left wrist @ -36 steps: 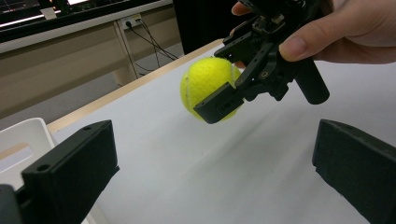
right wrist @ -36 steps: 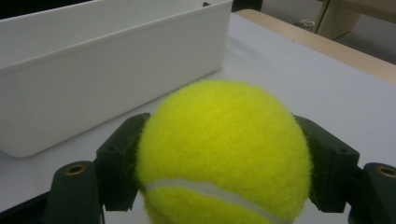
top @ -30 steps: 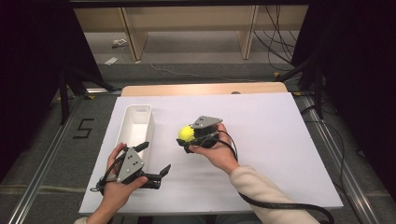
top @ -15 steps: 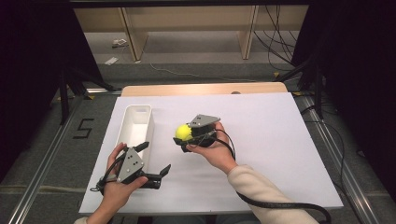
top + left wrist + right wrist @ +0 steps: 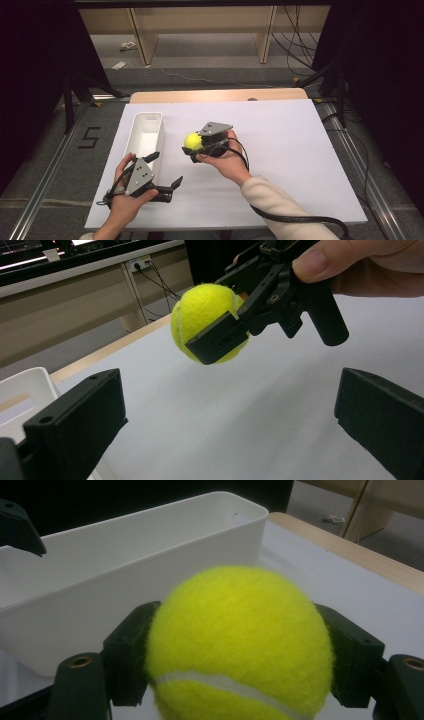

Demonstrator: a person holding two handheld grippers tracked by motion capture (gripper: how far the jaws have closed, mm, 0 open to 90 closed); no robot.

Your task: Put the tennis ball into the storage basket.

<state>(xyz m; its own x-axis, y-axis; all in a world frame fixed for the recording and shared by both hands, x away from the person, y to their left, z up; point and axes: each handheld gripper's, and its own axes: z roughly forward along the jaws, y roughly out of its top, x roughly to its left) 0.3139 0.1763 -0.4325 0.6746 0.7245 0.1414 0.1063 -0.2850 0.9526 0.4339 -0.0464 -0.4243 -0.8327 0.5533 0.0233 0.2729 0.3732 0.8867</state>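
white table (image 5: 280, 150): right gripper (image 5: 196, 145) clamps the ball (image 5: 192, 141) in the air beside the bin (image 5: 145, 135); left gripper (image 5: 167, 172) gapes empty. released early, the ball would likely bounce off and roll away.

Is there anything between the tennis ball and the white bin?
No: in the high view, bare white table separates the tennis ball, held in the right gripper, from the white bin.
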